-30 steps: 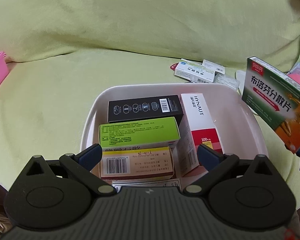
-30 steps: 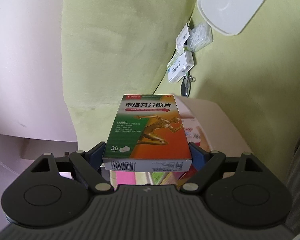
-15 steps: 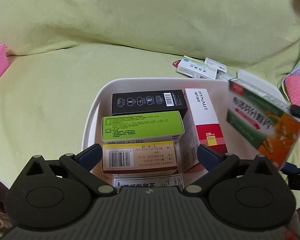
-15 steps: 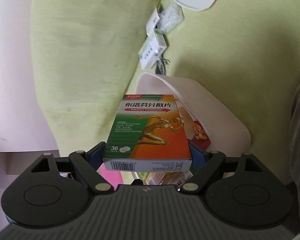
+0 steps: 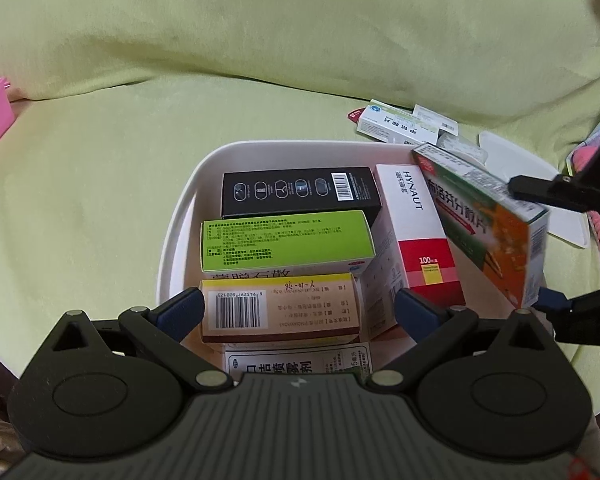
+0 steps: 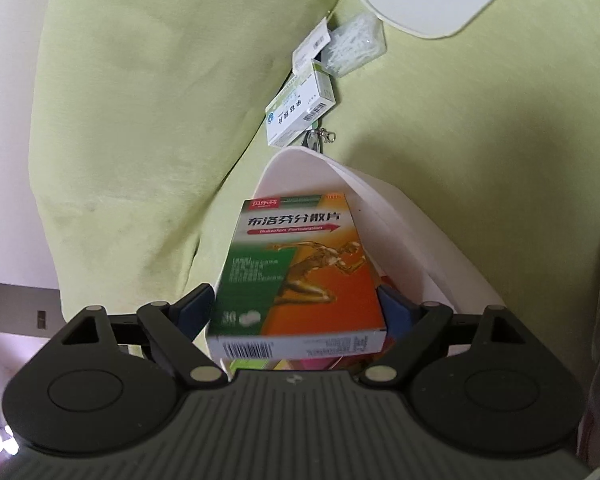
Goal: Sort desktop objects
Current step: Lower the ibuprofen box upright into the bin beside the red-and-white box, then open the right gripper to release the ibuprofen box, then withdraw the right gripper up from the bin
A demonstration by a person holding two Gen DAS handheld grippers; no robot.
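Fingers of the right gripper (image 6: 296, 312) are clamping the green-and-orange medicine box (image 6: 300, 276) by its sides, hanging it tilted over the right end of the white bin (image 5: 180, 216), so this looks like the drop-in step, with the next move probably needing it lowered into the gap beside the HYNAUT box (image 5: 416, 236). The left gripper (image 5: 298, 314) is sitting wide apart and gripping nothing, hovering over the yellow box (image 5: 280, 308).

Left gripper (image 5: 298, 308) level, fingers spread wide, nothing between them. Right gripper (image 6: 296, 308) tilted, fingers clamped on a box (image 6: 300, 272).
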